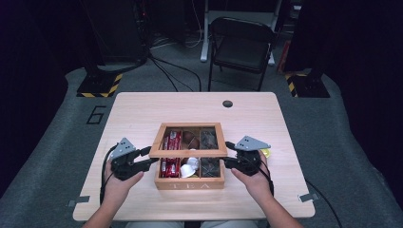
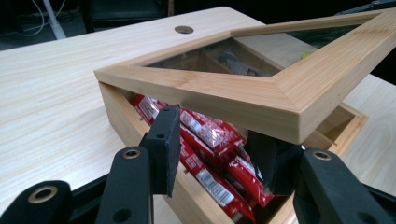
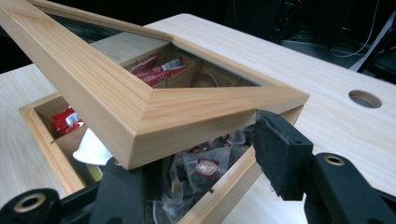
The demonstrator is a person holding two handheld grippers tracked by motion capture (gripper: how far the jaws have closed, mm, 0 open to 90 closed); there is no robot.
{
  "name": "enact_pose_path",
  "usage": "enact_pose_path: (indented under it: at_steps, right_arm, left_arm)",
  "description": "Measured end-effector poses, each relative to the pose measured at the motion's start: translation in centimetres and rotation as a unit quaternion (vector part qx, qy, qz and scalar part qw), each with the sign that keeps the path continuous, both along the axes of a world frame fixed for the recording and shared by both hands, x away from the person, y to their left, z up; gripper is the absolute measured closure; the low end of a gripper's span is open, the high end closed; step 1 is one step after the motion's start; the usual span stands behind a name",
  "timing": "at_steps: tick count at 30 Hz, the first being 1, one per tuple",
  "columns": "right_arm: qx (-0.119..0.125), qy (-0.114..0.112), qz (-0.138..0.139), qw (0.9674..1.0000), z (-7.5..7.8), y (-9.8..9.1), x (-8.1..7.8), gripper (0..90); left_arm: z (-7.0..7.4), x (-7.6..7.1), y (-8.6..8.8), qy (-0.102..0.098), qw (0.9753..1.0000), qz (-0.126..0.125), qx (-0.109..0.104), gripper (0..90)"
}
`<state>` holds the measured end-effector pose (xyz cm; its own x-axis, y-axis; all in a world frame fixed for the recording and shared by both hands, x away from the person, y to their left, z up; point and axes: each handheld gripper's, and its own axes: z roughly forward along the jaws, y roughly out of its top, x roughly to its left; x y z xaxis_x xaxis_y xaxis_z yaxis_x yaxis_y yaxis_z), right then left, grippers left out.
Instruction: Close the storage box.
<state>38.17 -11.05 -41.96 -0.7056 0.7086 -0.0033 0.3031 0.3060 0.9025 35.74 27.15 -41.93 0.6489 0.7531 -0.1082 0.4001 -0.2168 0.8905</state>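
Both grippers, left (image 1: pixel 148 159) at 9 o'clock and right (image 1: pixel 229 153) at 3, clamp the front corners of the glass lid (image 1: pixel 189 153) so it hangs level, half-raised over the tea box (image 1: pixel 189 183) (mid-table, packets inside).

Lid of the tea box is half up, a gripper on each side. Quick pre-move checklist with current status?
1. Left gripper at the lid front corner: ok, one jaw sits under the frame, the other beside it.
2. Right gripper at the opposite corner: ok, jaws flank the frame.
3. Pads actually pressing on the wood: cannot tell.
4. Lid tilted up at the front, far edge on the tea box: ok.
5. Red packets stay below the rim: ok on the left side.
6. White item and clear sachets clear of the lid: ok.
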Motion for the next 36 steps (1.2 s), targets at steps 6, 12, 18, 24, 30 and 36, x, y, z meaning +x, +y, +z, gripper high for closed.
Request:
enact_pose_path:
  at_steps: [6,12,18,24,30,36]
  right_arm:
    - [-0.004,0.009,0.001,0.9999,-0.8,0.0,-0.6,49.3]
    - [-0.01,0.014,0.004,0.9999,-1.2,0.0,-1.0,49.3]
    - [-0.01,0.019,0.008,0.9997,-1.7,-0.2,-1.5,49.3]
    - [-0.027,0.027,0.016,0.9991,-2.1,-0.4,-2.3,49.3]
    - [-0.026,0.036,0.024,0.9987,-2.5,-0.5,-3.0,49.4]
    - [-0.025,0.045,0.028,0.9983,-3.0,-0.5,-3.5,49.4]
  left_arm:
    - [-0.7,-0.3,0.0,0.004,1.0,-0.002,0.005,54.8]
    - [-1.3,-0.7,0.0,0.013,0.9999,-0.002,0.005,54.9]
    - [-1.7,-1.3,0.0,0.021,0.9997,-0.001,0.011,54.8]
    - [-2.2,-2.1,-0.1,0.026,0.9994,-0.003,0.021,54.9]
    - [-2.5,-2.8,-0.1,0.032,0.9991,-0.009,0.026,55.0]
    - [-3.0,-3.1,0.1,0.038,0.9988,-0.013,0.029,55.2]
